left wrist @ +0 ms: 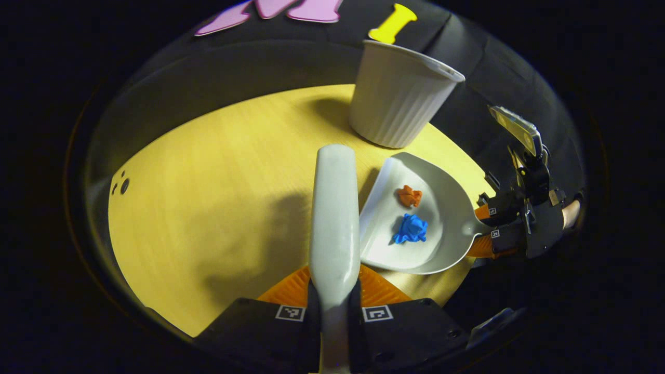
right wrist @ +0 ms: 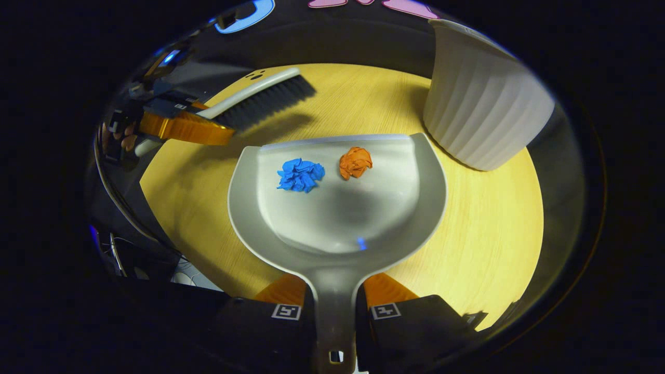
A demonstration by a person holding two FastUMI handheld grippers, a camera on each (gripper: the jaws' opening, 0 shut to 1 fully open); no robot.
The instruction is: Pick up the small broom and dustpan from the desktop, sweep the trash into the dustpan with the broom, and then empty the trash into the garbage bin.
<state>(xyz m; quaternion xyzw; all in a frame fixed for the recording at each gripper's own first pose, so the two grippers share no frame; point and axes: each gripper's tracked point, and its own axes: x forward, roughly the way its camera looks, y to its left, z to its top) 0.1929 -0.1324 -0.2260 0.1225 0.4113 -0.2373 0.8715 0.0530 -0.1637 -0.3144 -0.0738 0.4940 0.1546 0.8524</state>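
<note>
Dustpan (right wrist: 337,208) clamped in right hand-held gripper (right wrist: 335,311), blue scrap (right wrist: 300,175) and orange scrap (right wrist: 355,162) inside; bin (right wrist: 483,104) ahead-right. Left hand-held gripper (left wrist: 334,311) grips broom (left wrist: 334,218).

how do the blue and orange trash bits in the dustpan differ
The crumpled blue paper scrap looks larger and more spread out than the crumpled orange paper scrap, which is a tighter ball. In the right gripper view the blue one lies left of the orange one. They lie close together but apart. Both rest inside the grey plastic dustpan, near its front lip, with the white ribbed garbage bin standing close by.
</note>
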